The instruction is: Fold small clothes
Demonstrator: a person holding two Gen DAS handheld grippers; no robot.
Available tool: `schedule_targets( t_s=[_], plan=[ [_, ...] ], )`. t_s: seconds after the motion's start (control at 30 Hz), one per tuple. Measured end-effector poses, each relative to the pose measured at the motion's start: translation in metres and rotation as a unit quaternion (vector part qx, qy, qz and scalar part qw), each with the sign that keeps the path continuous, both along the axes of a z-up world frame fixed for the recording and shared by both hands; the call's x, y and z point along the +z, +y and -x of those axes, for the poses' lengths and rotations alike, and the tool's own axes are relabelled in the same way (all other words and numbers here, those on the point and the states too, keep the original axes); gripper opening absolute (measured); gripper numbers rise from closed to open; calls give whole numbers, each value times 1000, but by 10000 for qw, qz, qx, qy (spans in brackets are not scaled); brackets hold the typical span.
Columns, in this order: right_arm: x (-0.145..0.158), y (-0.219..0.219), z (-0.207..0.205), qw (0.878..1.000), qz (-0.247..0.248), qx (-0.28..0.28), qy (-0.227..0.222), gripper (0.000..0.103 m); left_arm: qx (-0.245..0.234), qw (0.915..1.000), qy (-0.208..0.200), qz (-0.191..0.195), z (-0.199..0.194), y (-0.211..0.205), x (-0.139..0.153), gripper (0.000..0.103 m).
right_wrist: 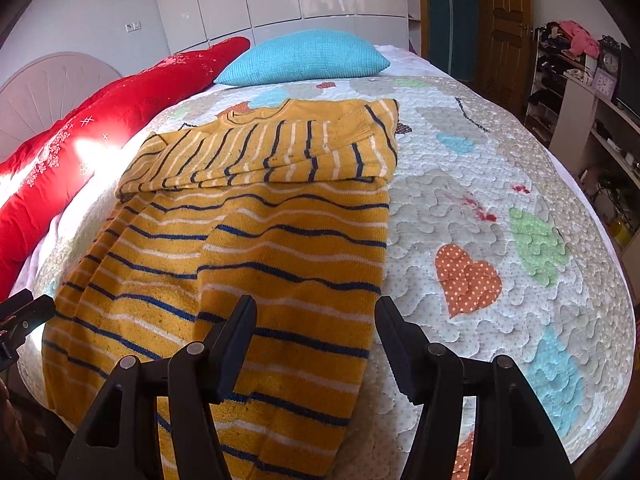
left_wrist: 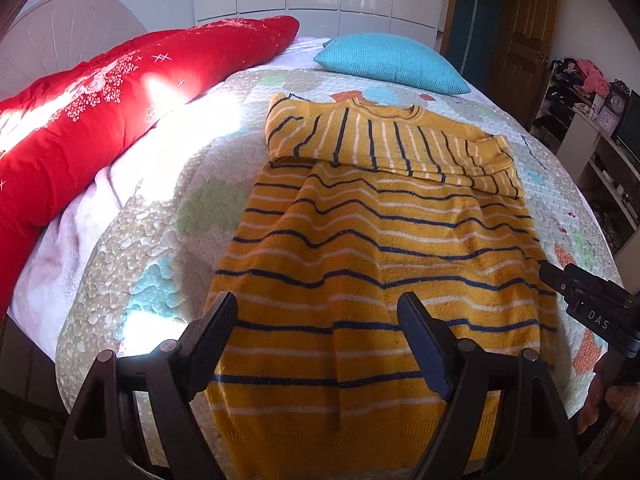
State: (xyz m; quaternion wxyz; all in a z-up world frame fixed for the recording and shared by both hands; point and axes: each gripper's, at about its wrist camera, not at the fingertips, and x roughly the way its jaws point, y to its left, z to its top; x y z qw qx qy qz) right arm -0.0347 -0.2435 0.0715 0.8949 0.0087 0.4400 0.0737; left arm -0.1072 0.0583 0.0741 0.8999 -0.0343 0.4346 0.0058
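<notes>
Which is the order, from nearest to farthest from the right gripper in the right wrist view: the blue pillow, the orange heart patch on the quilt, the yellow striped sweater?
From the right gripper:
1. Yellow striped sweater: directly under the left finger, spreading forward and to the left.
2. Orange heart patch: on the quilt, ahead and to the right.
3. Blue pillow: far end of the bed, beyond the sweater.

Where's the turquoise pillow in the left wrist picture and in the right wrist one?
Left wrist: turquoise pillow upper centre-right, beyond the striped sweater's collar.
Right wrist: turquoise pillow upper centre-left, beside the red duvet's end.
Shared landmark: the wooden door, right of the pillow.
</notes>
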Motion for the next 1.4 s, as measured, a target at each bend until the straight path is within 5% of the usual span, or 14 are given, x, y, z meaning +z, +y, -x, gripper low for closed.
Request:
schedule_targets(
  t_s=[0.33, 0.5, 0.7, 0.9, 1.0, 1.17, 1.3, 1.4],
  plan=[
    [-31, 12, -14, 9991, 308, 104, 264, 75, -26, 9972, 709, 224, -19, 5, -44, 81],
    [-41, 11, -17, 9986, 405, -57, 327, 90, -90, 9971, 746, 100, -24, 0, -55, 90],
    [-44, 6, -15, 9995, 229, -149, 186, 95, -92, 9976, 686, -25, -24, -4, -58, 93],
    [-47, -3, -20, 9988, -306, -93, 367, 102, 181, 9961, 248, 833, -11, 36, -18, 93],
    [-48, -7, -26, 9970, -511, -71, 579, 103, 542, 9958, 34, 740, -1, 67, -4, 93],
    [-43, -4, -31, 9954, -386, 344, 802, 102, 895, 9936, 299, 628, 10, 103, -21, 93],
    [-25, -42, -12, 9830, -1661, 372, 692, 85, 709, 9900, 481, 1124, 18, 112, -38, 93],
    [-25, -63, 7, 9803, -1822, 218, 734, 79, 458, 9884, 459, 1372, 20, 105, -46, 93]
  ],
)
